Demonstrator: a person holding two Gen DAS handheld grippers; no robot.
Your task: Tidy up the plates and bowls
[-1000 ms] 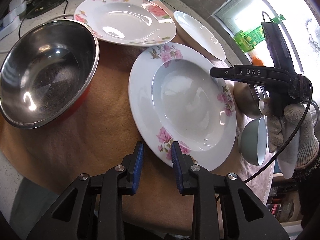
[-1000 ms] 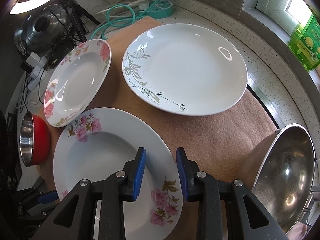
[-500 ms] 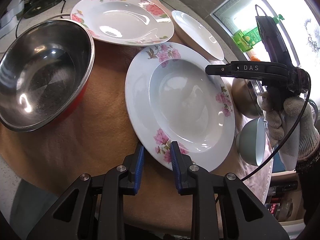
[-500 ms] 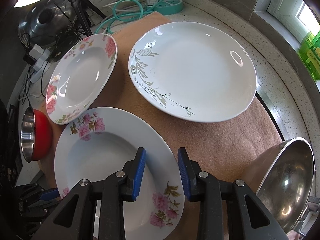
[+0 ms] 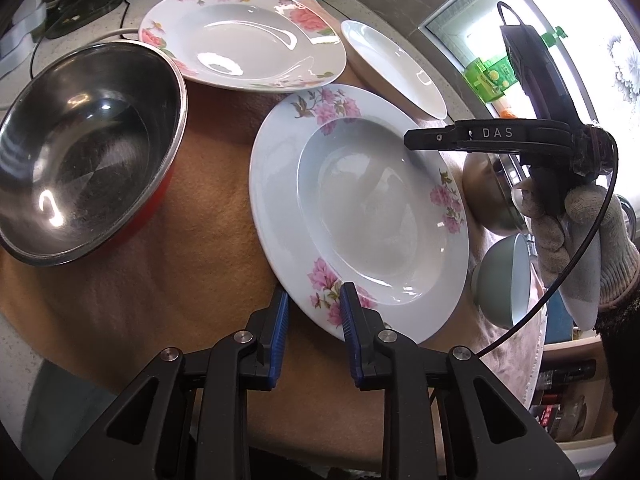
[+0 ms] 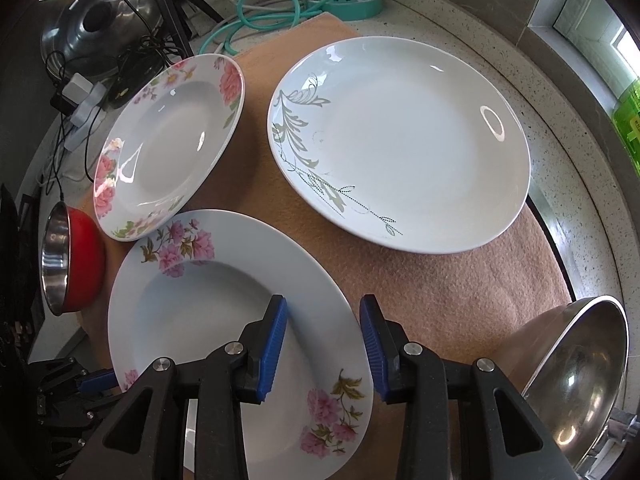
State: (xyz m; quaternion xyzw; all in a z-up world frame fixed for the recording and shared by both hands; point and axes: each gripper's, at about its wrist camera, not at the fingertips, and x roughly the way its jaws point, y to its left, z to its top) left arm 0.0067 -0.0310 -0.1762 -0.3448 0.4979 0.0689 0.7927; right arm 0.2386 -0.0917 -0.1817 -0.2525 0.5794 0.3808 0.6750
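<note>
**Jaws part over the pink-flowered plate**

Since a second ago, your right hand-held gripper (image 6: 322,320) has spread its blue pads wider; the jaws are opening, straddling the near rim of the pink-flowered plate (image 6: 208,304) without pressing on it. Your left hand-held gripper (image 5: 312,312) holds its place at the opposite rim of that same plate (image 5: 360,208), jaws narrowly apart, one pad over the rim and the other just off it, gripping nothing that shows.

Take the pink-flowered plate as your landmark on the brown mat (image 6: 420,280) covering the table (image 6: 560,92). Just beyond it lies the rose-rimmed plate (image 6: 168,140), its edge nearly touching. Beside that one sits the white plate with a grey leaf spray (image 6: 400,140). A red bowl with a steel lining (image 6: 68,264) stands off the landmark's left side; a steel bowl (image 6: 576,376) tilts at its right, with a pale green bowl (image 5: 504,280) near your gloved hand (image 5: 576,232).
</note>
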